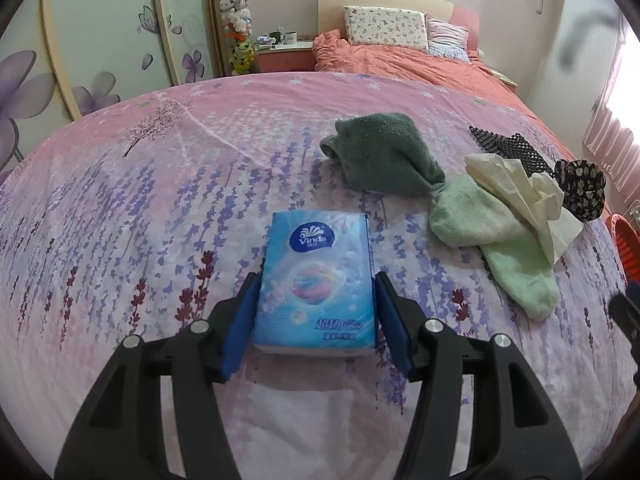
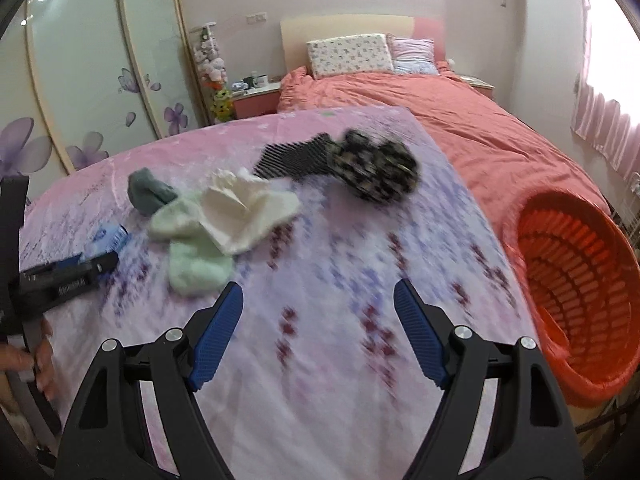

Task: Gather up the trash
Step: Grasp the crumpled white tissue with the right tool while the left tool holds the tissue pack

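Note:
A blue Vinda tissue pack (image 1: 318, 280) lies on the pink flowered sheet between the blue pads of my left gripper (image 1: 316, 286), which is shut on it; it also shows in the right wrist view (image 2: 112, 236). A crumpled white tissue (image 1: 524, 196) lies on a light green sock (image 1: 496, 240) to the right; both show in the right wrist view, the tissue (image 2: 248, 208) and the sock (image 2: 192, 248). My right gripper (image 2: 318, 300) is open and empty above the sheet. An orange basket (image 2: 576, 280) stands at the right of the bed.
A dark green sock (image 1: 384, 156), a black comb (image 2: 296, 158) and a black patterned hair tie (image 2: 380, 172) lie on the sheet. Beyond are a salmon duvet (image 2: 460, 120), pillows, a nightstand with mugs (image 1: 284, 40) and wardrobe doors at the left.

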`<state>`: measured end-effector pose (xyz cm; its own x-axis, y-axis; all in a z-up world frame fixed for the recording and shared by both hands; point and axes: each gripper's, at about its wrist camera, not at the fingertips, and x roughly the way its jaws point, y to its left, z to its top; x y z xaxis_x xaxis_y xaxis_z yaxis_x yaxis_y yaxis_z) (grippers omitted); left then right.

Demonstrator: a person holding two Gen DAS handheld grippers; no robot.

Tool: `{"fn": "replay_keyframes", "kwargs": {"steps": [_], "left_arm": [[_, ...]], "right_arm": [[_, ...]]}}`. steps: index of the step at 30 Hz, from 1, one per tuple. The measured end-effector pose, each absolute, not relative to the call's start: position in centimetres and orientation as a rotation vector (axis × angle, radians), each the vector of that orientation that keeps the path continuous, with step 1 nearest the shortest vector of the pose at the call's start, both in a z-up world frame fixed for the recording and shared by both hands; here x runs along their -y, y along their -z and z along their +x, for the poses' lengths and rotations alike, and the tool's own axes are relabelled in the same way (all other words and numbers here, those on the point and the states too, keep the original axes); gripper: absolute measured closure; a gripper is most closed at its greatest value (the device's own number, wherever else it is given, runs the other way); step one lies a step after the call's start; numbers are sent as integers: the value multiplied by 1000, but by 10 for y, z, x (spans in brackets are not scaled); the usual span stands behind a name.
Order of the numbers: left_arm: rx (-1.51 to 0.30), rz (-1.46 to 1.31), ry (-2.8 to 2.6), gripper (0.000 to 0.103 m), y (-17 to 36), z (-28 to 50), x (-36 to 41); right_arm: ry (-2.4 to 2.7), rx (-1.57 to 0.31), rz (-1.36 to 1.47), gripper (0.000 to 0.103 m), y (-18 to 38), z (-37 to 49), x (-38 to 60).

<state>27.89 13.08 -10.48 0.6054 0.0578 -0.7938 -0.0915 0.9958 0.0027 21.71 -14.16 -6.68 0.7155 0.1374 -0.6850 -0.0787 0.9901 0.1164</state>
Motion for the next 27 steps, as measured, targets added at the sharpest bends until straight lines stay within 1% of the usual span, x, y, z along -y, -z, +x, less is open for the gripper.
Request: {"fn": "replay_keyframes", "kwargs": {"steps": [7, 12, 14, 15, 16, 19, 27], "left_arm": [[-917, -41, -86, 47, 105, 279, -130], [-917, -41, -86, 47, 105, 279, -130], [-917, -41, -86, 47, 105, 279, -130], [-917, -41, -86, 47, 105, 279, -130], [-917, -42, -86, 47, 105, 279, -130], [-917, -42, -86, 47, 105, 279, -130], [-917, -42, -86, 46, 105, 279, -130]], "right_arm": [[-174, -756, 74, 26, 58, 263, 95], [-156, -793, 47, 27, 63, 292, 73], [-142, -824, 27, 49, 71, 299, 71], [-146, -845, 26, 65, 75, 301, 72], [-153, -872, 37, 66, 79, 301, 75], [-161, -848, 77, 68, 78, 285, 91], [-68, -842, -6, 68, 74, 233, 132]]}}
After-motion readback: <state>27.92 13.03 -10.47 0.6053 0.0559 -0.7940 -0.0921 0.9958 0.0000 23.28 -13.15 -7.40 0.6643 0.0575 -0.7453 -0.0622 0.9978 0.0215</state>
